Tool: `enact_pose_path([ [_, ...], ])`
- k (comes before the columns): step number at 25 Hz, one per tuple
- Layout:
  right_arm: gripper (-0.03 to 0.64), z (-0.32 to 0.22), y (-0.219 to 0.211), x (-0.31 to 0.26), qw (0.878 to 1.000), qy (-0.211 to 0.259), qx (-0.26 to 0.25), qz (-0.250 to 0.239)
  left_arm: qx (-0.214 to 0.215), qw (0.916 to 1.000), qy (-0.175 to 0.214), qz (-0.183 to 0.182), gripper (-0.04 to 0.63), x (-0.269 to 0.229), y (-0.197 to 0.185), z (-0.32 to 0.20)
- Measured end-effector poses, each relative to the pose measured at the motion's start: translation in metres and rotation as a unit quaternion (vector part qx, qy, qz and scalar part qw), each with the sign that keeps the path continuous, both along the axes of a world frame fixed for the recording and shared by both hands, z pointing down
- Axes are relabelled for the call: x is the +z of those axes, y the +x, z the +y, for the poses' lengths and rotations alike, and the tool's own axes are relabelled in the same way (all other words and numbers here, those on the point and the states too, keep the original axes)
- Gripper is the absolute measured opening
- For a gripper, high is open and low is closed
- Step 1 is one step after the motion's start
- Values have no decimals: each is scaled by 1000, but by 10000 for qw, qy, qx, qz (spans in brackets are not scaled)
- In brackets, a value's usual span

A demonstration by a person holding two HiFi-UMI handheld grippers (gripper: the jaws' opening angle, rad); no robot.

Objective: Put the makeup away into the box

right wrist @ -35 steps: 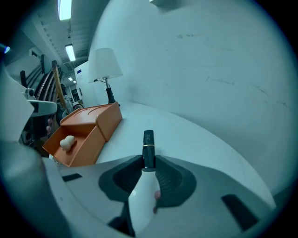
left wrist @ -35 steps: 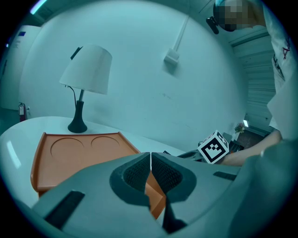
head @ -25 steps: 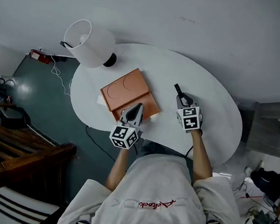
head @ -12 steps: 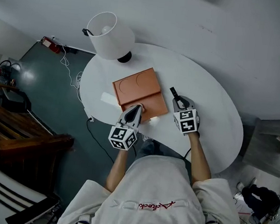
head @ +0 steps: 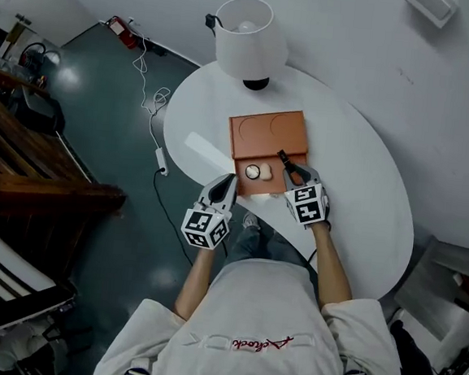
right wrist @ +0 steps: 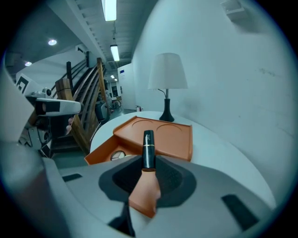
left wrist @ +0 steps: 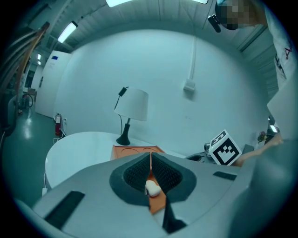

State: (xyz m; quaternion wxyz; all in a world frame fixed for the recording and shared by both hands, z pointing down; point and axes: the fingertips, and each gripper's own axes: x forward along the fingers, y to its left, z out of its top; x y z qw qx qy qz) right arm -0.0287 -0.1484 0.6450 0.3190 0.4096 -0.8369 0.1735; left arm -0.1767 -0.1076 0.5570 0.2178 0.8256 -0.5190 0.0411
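**Right gripper (head: 288,171) brings the lipstick (head: 283,159) over the box (head: 272,133)**

Nearest, the left gripper (head: 228,184) has its jaws pressed together on nothing. It has backed off the box's near edge and now sits just beside the near left corner, above the rim of the table (head: 356,193).

The right gripper pinches the black lipstick by its lower end, the cap pointing far. It has swung in from the bare table on the right and now hangs over the near right part of the box. A round compact (head: 254,172) already lies in that near compartment, just to the left of the lipstick. By the look of it, only lowering and letting go remain for this item.

The box sits close to the table's near edge, so there is little room on that side. Right of the box the table is bare and wide. On the far side, the base of the lamp (head: 244,32) stands just beyond the box, so a push that way would meet it.
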Motion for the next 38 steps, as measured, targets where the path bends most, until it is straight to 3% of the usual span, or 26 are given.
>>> enact_pose_path([
  [6, 101, 8, -19, 17, 9992, -203, -285, 203, -183, 9998, -15, 69, 15, 3, -22, 6],
  [17, 101, 12, -22, 44, 9949, -610, -410, 685, -97, 9997, -128, 183, 15, 15, -28, -1],
  [30, 103, 14, -21, 68, 9760, -1267, -656, 1642, -65, 9993, -211, 300, 15, 24, -35, -19],
  [38, 150, 12, -23, 68, 9784, -1247, -627, 1525, -80, 9992, -233, 311, 15, 28, -37, -22],
])
